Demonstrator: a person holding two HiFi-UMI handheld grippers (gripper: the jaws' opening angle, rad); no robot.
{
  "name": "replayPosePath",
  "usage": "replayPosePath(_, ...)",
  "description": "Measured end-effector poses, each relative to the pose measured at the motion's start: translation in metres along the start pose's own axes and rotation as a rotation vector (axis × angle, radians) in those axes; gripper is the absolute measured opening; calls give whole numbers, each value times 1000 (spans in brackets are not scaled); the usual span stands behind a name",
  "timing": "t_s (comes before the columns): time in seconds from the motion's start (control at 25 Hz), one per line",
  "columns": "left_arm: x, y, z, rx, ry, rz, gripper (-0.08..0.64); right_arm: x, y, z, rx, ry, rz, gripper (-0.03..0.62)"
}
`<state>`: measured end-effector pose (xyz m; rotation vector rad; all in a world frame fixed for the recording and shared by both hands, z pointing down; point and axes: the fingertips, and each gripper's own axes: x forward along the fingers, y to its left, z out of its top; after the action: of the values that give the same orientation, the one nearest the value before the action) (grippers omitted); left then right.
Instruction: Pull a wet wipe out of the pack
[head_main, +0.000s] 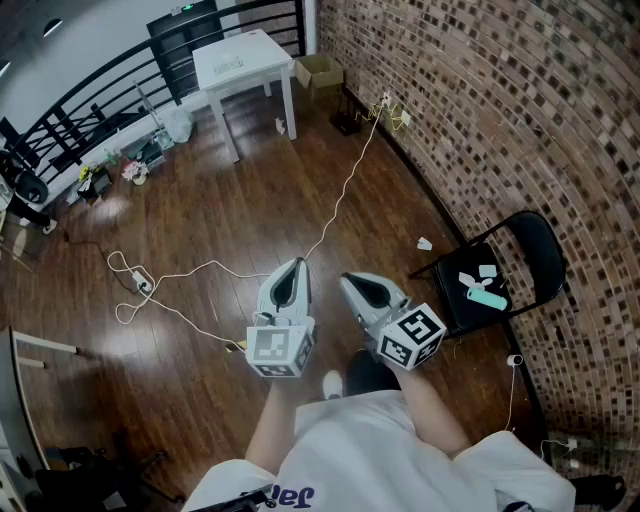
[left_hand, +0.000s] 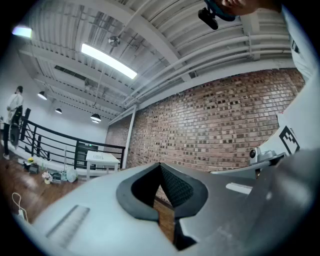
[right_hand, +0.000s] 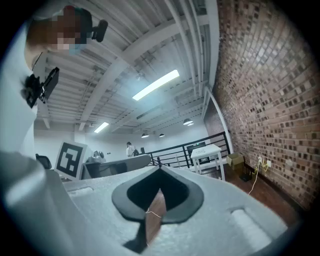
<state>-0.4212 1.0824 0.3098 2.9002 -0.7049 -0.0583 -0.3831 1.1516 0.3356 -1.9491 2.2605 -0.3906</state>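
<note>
Dark brown wooden floor (head_main: 200, 200) spreads under a person who stands with both forearms reaching forward and a tool in each hand. The left tool (head_main: 297, 268) and the right tool (head_main: 348, 283) are held level, side by side, near each other but not touching, with their tips pointing away from the body. In the left gripper view the two jaws meet at their tips and nothing sits between them, so this tool is clenched on nothing. The right gripper view shows the same: jaws pressed together at the tips and empty, with only floor visible through the slit below. The task's thing, a small teal pack (head_main: 488, 298), lies on the seat of a black folding chair (head_main: 535, 245) that stands against the curved brick wall (head_main: 480, 120), off to the right of the right tool and well apart from both tools. Two white scraps (head_main: 468, 282) lie on the seat just beside the pack, too small to tell what they are, and another white scrap (head_main: 424, 243) lies on the floor near the chair. A white cable (head_main: 345, 190) trails across the floor from the wall toward the tools. Far ahead stand a white table (head_main: 245, 55), a cardboard box (head_main: 318, 70) beside it, and a black railing (head_main: 100, 100)
</note>
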Motion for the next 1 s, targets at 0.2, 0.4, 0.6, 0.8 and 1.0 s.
replayPosePath(0.2,67,40,-16,-31,-9,-14,15,66,-65,12,-37,-24,-34,-11)
replayPosePath(0.4,159,85,-20,-17,-7,13,15,147,-134,33,-33,-32,-2,-11)
replayPosePath(0.6,287,110,22,42,-55,-28,15,226,-217,108,-73,-103,42,-11)
replayPosePath(0.8,372,143,31,94,-57,-12,15,297,-295,147,-93,-103,49,-11)
replayPosePath(1.0,424,224,23,66,-25,109,15,372,-325,128,-54,-13,122,-11)
